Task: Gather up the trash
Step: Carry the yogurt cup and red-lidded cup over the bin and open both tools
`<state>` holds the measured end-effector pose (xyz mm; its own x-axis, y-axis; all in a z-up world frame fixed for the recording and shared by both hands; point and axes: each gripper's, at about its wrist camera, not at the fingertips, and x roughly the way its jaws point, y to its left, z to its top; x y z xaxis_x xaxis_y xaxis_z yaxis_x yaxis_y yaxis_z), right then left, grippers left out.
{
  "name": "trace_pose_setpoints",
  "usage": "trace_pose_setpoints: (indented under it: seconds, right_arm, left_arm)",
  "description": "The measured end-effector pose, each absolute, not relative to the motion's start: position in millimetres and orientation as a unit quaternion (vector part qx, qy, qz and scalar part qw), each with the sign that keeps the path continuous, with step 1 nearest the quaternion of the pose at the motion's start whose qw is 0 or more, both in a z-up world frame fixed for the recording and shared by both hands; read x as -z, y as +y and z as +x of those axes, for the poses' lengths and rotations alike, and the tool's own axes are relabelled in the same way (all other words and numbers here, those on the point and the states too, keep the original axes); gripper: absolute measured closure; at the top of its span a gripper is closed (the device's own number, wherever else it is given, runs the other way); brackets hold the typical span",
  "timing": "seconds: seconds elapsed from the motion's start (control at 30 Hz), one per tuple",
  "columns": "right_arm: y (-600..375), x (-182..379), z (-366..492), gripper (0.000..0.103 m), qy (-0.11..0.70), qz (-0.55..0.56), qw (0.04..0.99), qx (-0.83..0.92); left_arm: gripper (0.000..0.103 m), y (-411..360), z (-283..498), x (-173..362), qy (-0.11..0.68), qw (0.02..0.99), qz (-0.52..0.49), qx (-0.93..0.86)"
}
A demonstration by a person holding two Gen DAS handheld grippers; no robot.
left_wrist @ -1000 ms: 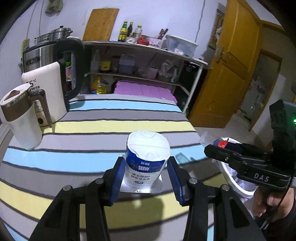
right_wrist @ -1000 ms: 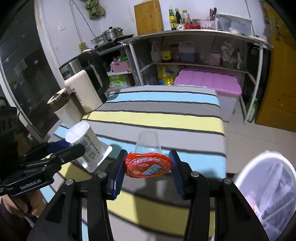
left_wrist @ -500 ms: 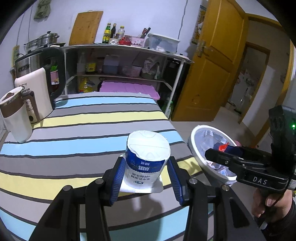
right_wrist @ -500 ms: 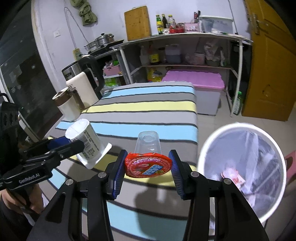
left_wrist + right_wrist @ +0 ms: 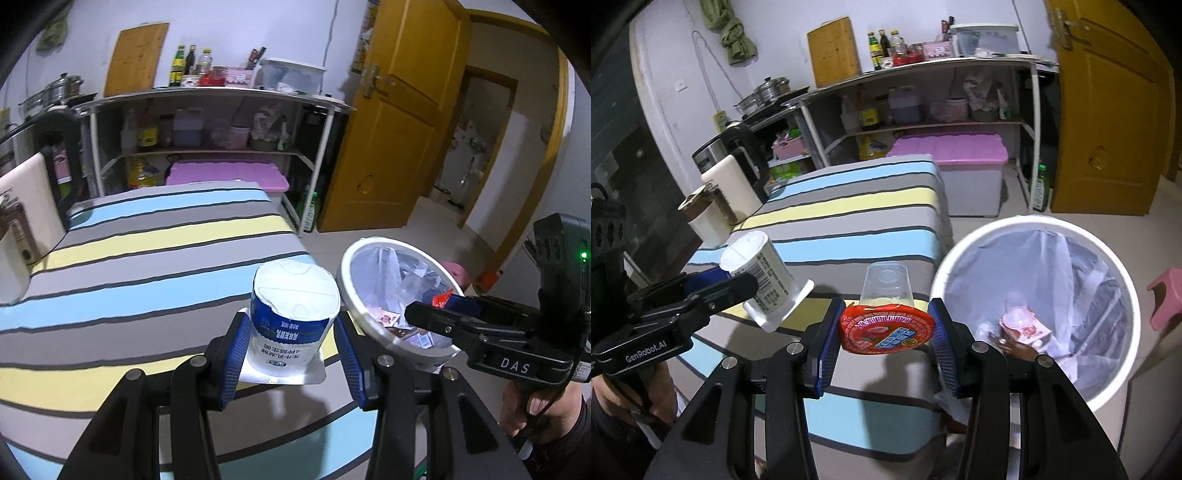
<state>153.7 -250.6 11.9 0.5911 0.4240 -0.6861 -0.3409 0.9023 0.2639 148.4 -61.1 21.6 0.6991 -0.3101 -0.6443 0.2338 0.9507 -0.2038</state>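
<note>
**Collect trash — both items in hand, not yet binned**

Status: my left tongs [image 5: 291, 354] were clenched on the white yoghurt tub [image 5: 293, 317], blue pads pressing its sides just above the flared foil rim; tub held off the striped tabletop [image 5: 147, 266], blank end pointing away from the cam. My right tongs [image 5: 886, 332] were clenched on the jelly cup [image 5: 886, 314], gripped across its red lid, clear body pointing fwd. The right-wrist view showed the tub from the side too, w/ barcode visible.

Bin [image 5: 1123, 280]: white, bag-lined, standing on the floor just beside the tabletop edge, right of both tongs. A few wrappers already lay at the bottom [image 5: 1023, 325]. Neither held item was over the opening as far as I could judge; jelly cup looked nearer the rim than the tub.

Done, by my read: both pieces picked up. Left: carry each over the bin, release. Est. past halfway for these two.

Not clear:
- Whether the tub or cup held any contents; cup looked empty, but I couldn't be sure.
- Bin contents only partly readable; bag folds hid the far wall.
- Near tabletop edge blocked by my own tongs in both views, so other trash there couldn't be ruled out.
- Kettle [image 5: 733, 177] and mug [image 5: 701, 218] at the left side, cut off in the left-wrist view.
</note>
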Motion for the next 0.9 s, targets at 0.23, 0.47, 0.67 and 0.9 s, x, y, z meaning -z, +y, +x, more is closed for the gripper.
trace_pose_setpoints:
  seconds: [0.23,0.47,0.67,0.9]
  right_arm:
    - [-285,-4,158,0.056,0.403,0.069,0.895,-0.180]
    - [-323,6,164,0.056,0.411,0.085,0.897,-0.138]
    - [-347,17,168,0.056,0.421,0.093,0.896,-0.110]
    - [-366,29,174,0.056,0.433,0.102,0.891,-0.089]
  left_arm:
    - [0.055,-98,168,-19,0.359,0.913,-0.041,0.188]
    - [0.056,-138,187,-8,0.368,0.902,-0.032,0.225]
    - [0.055,-169,201,0,0.374,0.892,-0.024,0.252]
    - [0.055,-196,217,13,0.386,0.881,-0.021,0.275]
